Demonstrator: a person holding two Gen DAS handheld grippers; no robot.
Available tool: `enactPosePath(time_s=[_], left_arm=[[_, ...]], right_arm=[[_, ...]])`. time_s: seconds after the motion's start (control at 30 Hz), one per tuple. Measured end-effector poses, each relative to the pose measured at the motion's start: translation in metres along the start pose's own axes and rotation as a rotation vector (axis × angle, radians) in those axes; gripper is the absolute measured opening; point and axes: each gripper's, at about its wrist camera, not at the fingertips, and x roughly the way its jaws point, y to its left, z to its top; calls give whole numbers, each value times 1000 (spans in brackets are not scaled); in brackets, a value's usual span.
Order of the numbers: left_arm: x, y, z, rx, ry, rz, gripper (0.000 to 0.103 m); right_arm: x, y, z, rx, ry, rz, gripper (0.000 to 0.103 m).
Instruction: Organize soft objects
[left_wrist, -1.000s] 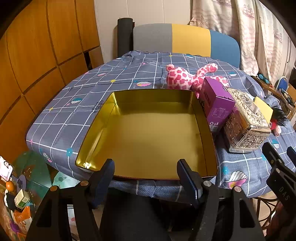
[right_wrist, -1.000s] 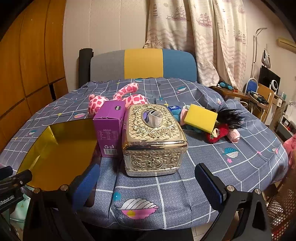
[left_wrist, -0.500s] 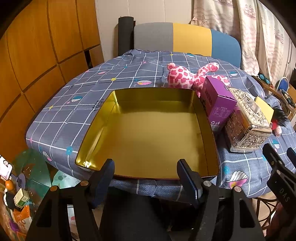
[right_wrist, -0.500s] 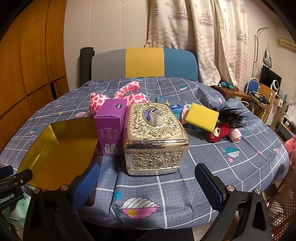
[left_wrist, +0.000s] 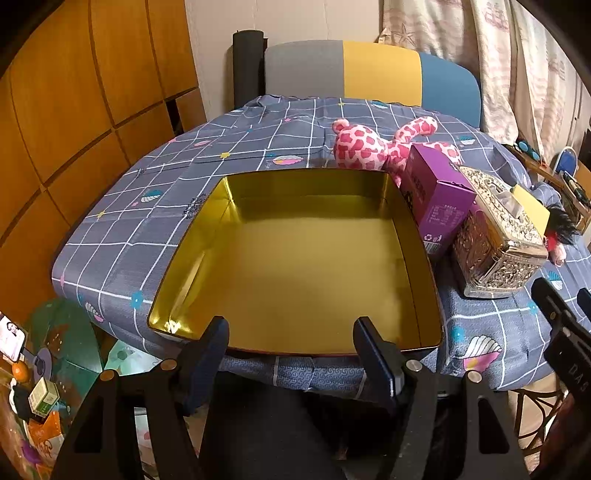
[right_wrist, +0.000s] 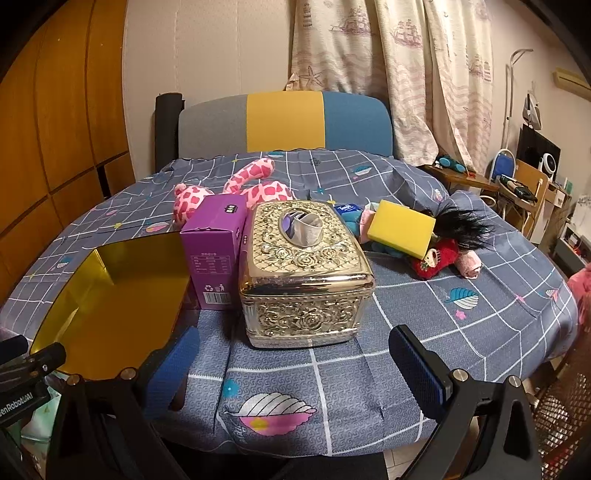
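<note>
The left gripper (left_wrist: 290, 341) is spread wide and holds nothing, its fingers hanging at the near rim of the gold tin (left_wrist: 424, 254) without clearly touching it. The right gripper (right_wrist: 295, 365) is also spread wide and empty, above the tablecloth (right_wrist: 424, 306) at 6 o'clock of the ornate tissue box (right_wrist: 304, 266).

The pink plush toy (left_wrist: 373, 147) lies on the cloth at 1 o'clock of the tin, behind the purple carton (right_wrist: 214, 240). The yellow sponge (right_wrist: 400, 229) rests on a heap of small soft toys (right_wrist: 439, 258) at 2 o'clock of the tissue box.

Compared with a second ago, both views sit slightly closer to the table; nothing on it has moved.
</note>
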Motion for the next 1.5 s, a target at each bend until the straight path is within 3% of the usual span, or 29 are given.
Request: enactPosePath(time_s=[0.43,0.5,0.6,0.77,0.93,1.07,1.23,1.37,1.5], left_arm=[[5,-8,11,12,23,-17,71],[4,-14,16,21,23,-61,71],[-1,-26,23,38,1,-184,71],[-7,-64,34,109,-27,-386,71],[-3,-110,48,184,25,-447,71],[-9,-146,51,250,28,-493,71],[-14,-182,55,304,25,-524,71],[-12,-200,66,280,42,-563,71],[-9,-217,78,260,37,-562,71]], right_arm=[[3,-24,14,40,-35,-40,103],[7,-36,18,54,-28,-31,103],[26,-62,22,81,35,45,103],[56,-118,16,129,139,-40,103],[78,-180,8,220,168,-80,103],[95,-227,9,335,134,-71,103],[131,-253,29,413,111,-46,87],[173,-270,45,455,128,-54,77],[205,-283,47,519,155,3,65]])
